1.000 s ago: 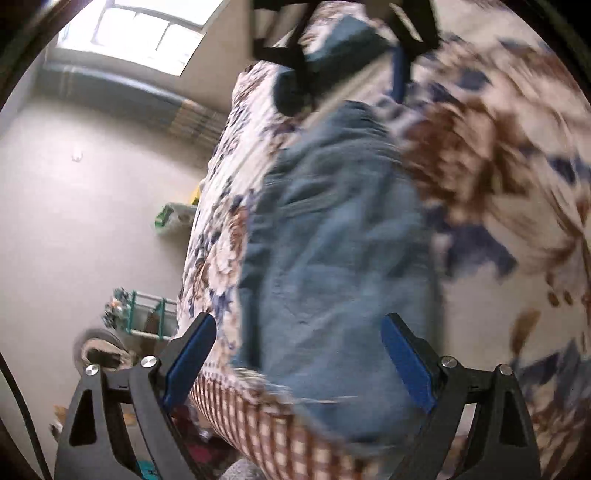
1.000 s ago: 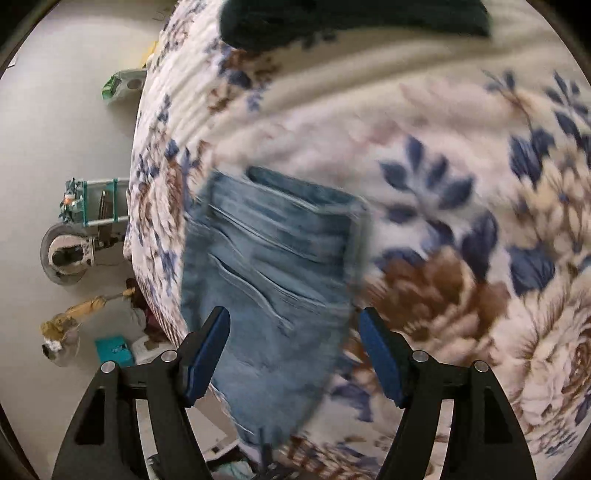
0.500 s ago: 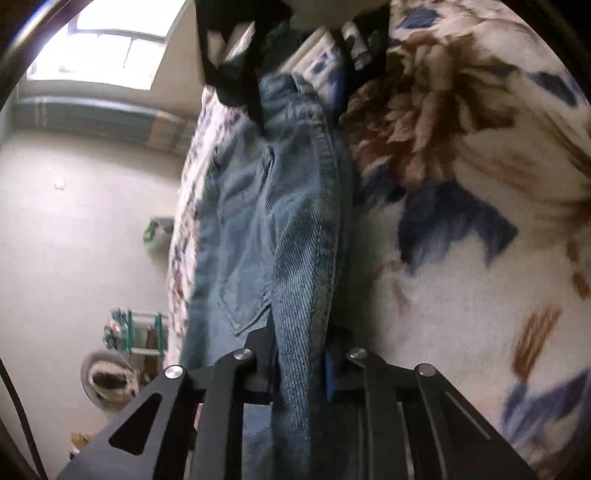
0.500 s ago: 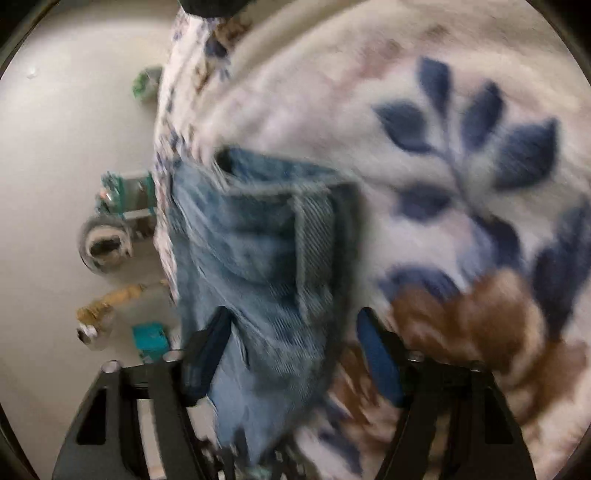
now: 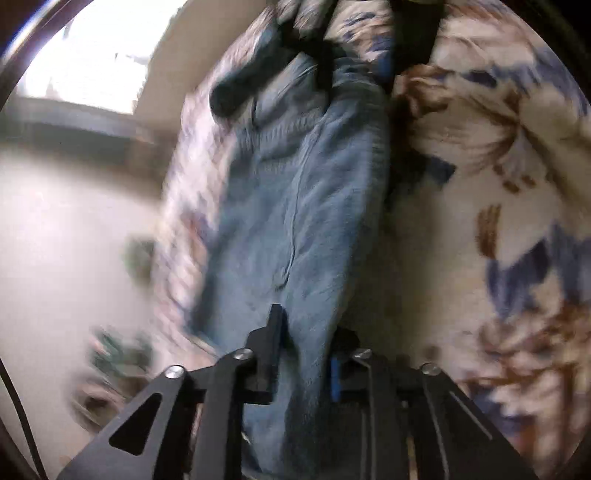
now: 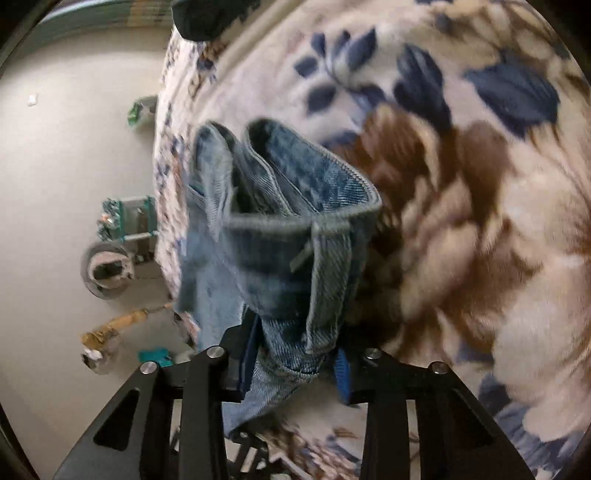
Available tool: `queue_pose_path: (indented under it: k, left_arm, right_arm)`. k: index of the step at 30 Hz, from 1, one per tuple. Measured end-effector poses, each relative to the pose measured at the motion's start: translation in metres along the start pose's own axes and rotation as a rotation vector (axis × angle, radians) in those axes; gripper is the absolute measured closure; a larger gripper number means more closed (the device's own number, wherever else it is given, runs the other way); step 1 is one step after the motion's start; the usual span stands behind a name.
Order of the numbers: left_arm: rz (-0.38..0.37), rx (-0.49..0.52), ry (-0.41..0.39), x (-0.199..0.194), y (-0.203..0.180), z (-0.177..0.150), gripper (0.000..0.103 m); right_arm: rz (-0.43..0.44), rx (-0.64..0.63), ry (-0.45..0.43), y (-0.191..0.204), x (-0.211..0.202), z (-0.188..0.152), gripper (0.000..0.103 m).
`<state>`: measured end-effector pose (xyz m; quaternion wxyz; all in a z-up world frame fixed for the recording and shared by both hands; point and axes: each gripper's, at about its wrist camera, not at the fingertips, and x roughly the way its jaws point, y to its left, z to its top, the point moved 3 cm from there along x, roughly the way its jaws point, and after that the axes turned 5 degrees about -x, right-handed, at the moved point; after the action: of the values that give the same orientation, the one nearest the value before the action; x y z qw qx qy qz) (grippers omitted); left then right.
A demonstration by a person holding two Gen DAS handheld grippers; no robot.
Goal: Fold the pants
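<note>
The pants are light blue jeans (image 5: 303, 206) stretched along the edge of a bed with a floral blanket (image 5: 498, 192). My left gripper (image 5: 304, 354) is shut on one end of the jeans, which run away from it to the right gripper at the top of that view. My right gripper (image 6: 295, 354) is shut on the waistband end of the jeans (image 6: 280, 221), which bunches up and lifts off the floral blanket (image 6: 461, 221).
A dark garment (image 5: 236, 92) lies on the bed beyond the jeans, also at the top of the right wrist view (image 6: 207, 18). The bed edge drops to a pale floor (image 6: 55, 184) with a small green rack (image 6: 125, 218) and toys.
Both grippers went from open above the flat jeans to shut on them. The jeans are now gathered and lifted at both ends.
</note>
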<state>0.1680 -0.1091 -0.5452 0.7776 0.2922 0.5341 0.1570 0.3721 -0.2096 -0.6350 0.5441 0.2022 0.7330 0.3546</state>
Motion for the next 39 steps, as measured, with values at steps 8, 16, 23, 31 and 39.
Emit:
queue_pose_path:
  k: [8,16,23,31,39]
  left_arm:
    - [-0.361,-0.676,0.31,0.023,0.061,-0.014,0.046]
    - [-0.487,-1.13,0.541,0.034,0.079,-0.056,0.041]
    - [-0.866,-1.869,0.551,0.035,0.086,-0.112,0.032]
    - [-1.122,-2.37,0.546,0.028,0.031,-0.139,0.032]
    - [-1.135,-2.546,0.424,0.046,0.01,-0.132,0.032]
  right_arm:
    - [-0.06,0.043,0.016,-0.003,0.007,-0.001,0.052]
    - [-0.096,0.037,0.014,0.0,-0.008,0.002,0.052]
    - [-0.098,0.041,0.024,0.0,-0.018,0.002,0.047]
    - [-0.09,0.054,0.068,-0.01,-0.001,0.002,0.047]
    - [0.0,0.134,0.072,-0.018,0.025,0.011,0.046]
